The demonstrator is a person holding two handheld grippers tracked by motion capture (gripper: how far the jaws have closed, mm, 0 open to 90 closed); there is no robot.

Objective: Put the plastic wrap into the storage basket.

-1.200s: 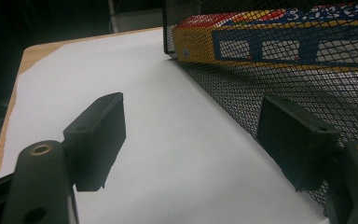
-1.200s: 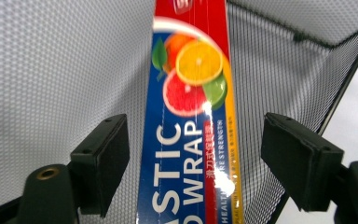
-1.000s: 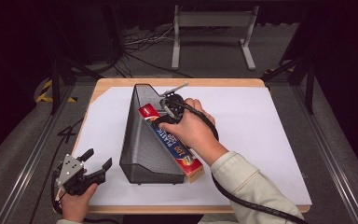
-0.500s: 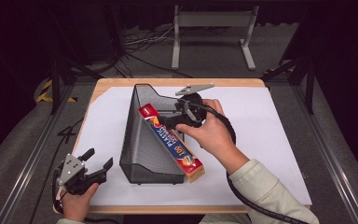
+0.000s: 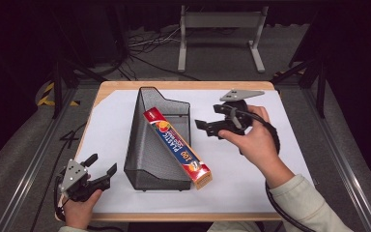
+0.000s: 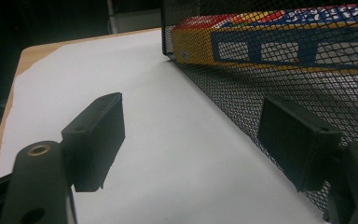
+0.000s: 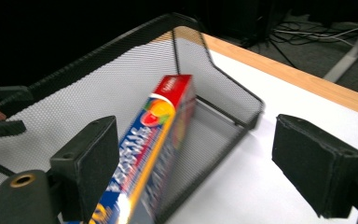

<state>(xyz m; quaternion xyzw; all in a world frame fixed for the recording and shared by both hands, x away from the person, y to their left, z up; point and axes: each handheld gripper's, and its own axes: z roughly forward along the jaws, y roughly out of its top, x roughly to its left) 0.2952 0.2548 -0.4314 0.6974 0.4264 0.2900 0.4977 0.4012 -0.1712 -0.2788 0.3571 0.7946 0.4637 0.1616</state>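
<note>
The plastic wrap box (image 5: 178, 148) leaned slantwise in the black mesh holder (image 5: 147, 159) mid-worktop (image 5: 111, 121), left of the right tongs (image 5: 207, 127), whose jaws had just been opening, empty. Its label read "100" (remainder blurred). The left tongs (image 5: 100, 166) stood spread, near-left.

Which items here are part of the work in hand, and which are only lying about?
In the job:
- plastic wrap box, leaning in the holder, one end sticking out
- black mesh holder
- right gripper, open, beside the box, nothing between its jaws

Lying about:
- left gripper, open at the table's near corner
- white sheet covering the table
- metal stand and cables on the floor
</note>
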